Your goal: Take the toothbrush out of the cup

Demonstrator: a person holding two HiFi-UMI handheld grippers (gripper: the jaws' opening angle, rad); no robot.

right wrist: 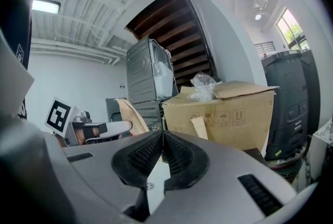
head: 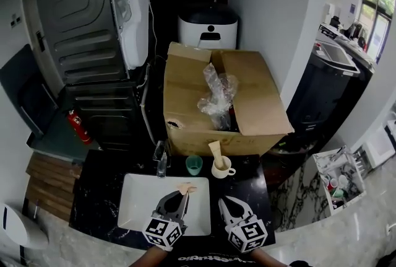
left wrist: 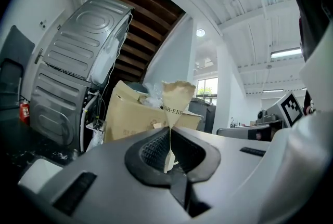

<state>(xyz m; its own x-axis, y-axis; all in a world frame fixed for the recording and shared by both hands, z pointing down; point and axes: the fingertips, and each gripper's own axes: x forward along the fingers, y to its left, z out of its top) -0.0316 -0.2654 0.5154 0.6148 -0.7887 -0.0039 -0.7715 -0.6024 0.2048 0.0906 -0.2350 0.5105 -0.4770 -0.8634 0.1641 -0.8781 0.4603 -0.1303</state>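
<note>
**Two hand-held grippers over a sink, one pinching a paper packet**

A head camera is looking steeply down on a black counter (head: 99, 197) with a white sink (head: 136, 204) set into it. The left gripper (head: 183, 194) is reaching level over the sink's front half. Its jaws are clenched on a thin beige paper packet (head: 186, 187) with a torn top and part of a printed word showing. Because the grip is on its lower end, the packet is standing up clear of the basin. Whether it contains a toothbrush cannot be told.

The right gripper (head: 224, 201) is hanging just beside it, near the sink's front right corner. Its jaws are pressed together on nothing, probably keeping it free for the next reach.

At the counter's back edge, behind the sink's right rear corner, a white cup (head: 223, 169) is standing with a beige strip (head: 215, 151) leaning out of it. This is probably the toothbrush in a paper sleeve, so the task looks unfinished. A green cup (head: 194, 165) is standing just left of it, apart, and a faucet (head: 161, 161) further left.

An open cardboard box (head: 260, 98) holding a crumpled plastic bag (head: 216, 95) is crowding that back edge. A straight upward lift therefore looks like the easiest way out. Only the open basin is lying between the right gripper and the white cup.
</note>
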